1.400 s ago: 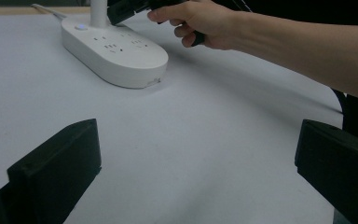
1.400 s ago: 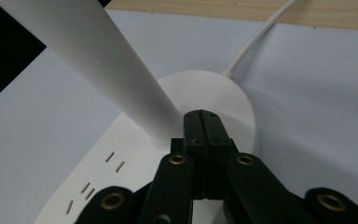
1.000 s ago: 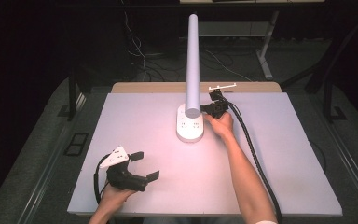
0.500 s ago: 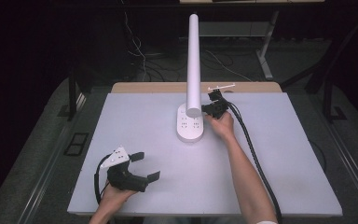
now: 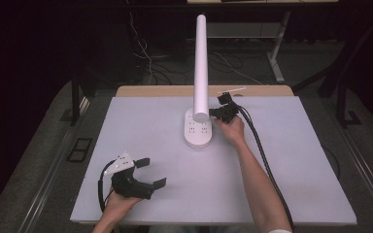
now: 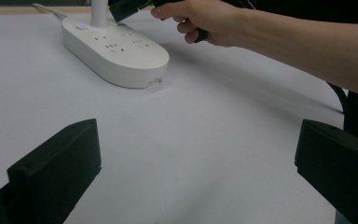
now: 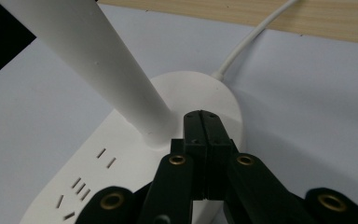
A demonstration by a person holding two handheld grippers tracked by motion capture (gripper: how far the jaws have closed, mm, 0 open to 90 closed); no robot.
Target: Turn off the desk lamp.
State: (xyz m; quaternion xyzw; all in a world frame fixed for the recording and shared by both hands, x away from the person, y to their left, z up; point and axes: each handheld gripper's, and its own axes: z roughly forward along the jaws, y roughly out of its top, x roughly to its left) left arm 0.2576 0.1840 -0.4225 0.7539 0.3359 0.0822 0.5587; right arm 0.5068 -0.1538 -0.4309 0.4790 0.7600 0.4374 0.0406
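A white oval power strip with a tall white post sits mid-bench. The right claw, pressed closed and empty, hovers at the post's foot. The left claw gapes wide.

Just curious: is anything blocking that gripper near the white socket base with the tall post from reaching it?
Nothing visible does. The right gripper, jaws shut together, hangs over the white base, right beside the post, with only open space between.
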